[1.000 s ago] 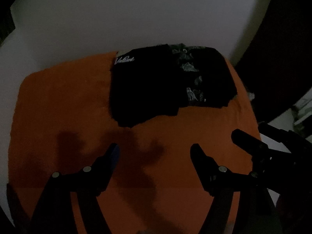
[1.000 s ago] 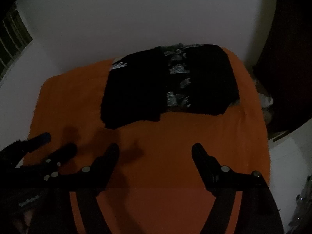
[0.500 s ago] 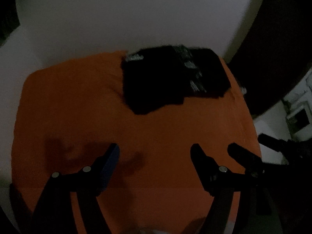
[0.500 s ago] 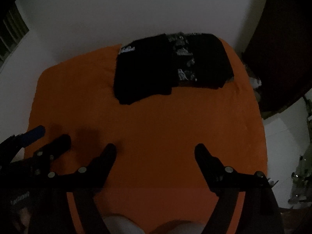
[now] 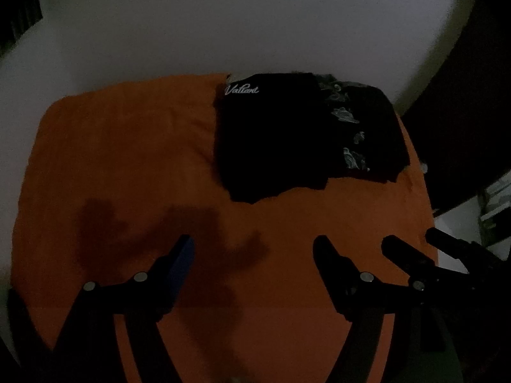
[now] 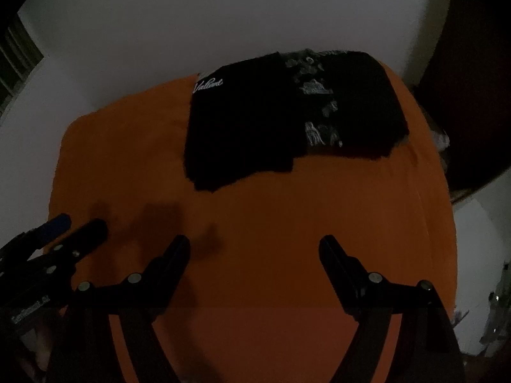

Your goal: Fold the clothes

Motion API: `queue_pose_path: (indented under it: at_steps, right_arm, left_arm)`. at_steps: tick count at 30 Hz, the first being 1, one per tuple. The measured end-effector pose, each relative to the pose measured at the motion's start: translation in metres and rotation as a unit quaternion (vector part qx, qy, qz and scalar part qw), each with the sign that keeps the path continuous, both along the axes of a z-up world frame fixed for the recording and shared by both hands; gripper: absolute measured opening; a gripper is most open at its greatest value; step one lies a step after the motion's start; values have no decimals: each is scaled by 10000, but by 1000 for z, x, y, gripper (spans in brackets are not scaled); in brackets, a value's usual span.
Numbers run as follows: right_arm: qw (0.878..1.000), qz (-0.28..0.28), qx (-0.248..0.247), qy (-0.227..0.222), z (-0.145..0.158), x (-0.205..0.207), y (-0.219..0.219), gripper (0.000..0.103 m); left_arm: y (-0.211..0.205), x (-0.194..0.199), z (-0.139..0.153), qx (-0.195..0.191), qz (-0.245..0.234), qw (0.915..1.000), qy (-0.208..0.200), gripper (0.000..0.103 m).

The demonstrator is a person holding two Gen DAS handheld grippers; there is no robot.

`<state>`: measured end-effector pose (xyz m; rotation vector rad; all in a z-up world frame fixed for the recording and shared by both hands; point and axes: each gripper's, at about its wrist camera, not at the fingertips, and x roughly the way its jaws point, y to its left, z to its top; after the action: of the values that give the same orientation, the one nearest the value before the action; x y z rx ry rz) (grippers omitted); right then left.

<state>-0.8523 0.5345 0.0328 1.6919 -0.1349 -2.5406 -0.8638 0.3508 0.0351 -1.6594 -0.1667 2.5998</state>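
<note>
A: What lies on the orange cloth (image 5: 127,166)?

B: Two dark folded garments at its far right part, against the white wall (image 5: 223,25). The black garment with white script lettering (image 5: 271,140) lies nearer the cloth's middle and overlaps a black garment with a pale printed pattern (image 5: 361,134), which lies toward the cloth's right edge.

A: And the grippers?

B: Both hang over the near part of the cloth, well short of the garments. The left gripper (image 5: 254,252) has its jaws spread wide with only bare cloth between them; the right gripper (image 6: 255,252) is likewise spread and empty, and sits at the left one's right side.

A: How would such garments handle?

B: Judged from their flat, slack outline: light, soft, without stiffness, and likely to drape or unfold if lifted by one layer. The dim light hides the fold lines, so the layer count cannot be told.

A: Where should they be taken?

B: Probably at the near edge of the lettered garment, pinching through all layers at two spread points, one per gripper, so the stack keeps its shape. A grip on the top layer alone risks peeling the fold open
</note>
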Motion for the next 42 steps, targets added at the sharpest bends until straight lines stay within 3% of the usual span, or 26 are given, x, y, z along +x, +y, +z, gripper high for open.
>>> queue_pose_path:
  at_steps: [6,16,31,42]
  right_arm:
    - [9996,200,185,-27,-17,-36,-2,82]
    - [9998,163,80,-61,-31,-75,-5,82]
    - [9998,180,128,-23,-33,-84,-7,82]
    - [9997,166,135,-96,-30,-82,-2,82]
  left_arm:
    - [-7,-29,-16,56,165,9998,-35,77]
    - [-6,-59,-41,-63,95,9998,-168,77]
    - [-1,-70,-29,-282,-132,9995,21,78]
    - [3,-69,-35,-383,-99,9991,-125,78]
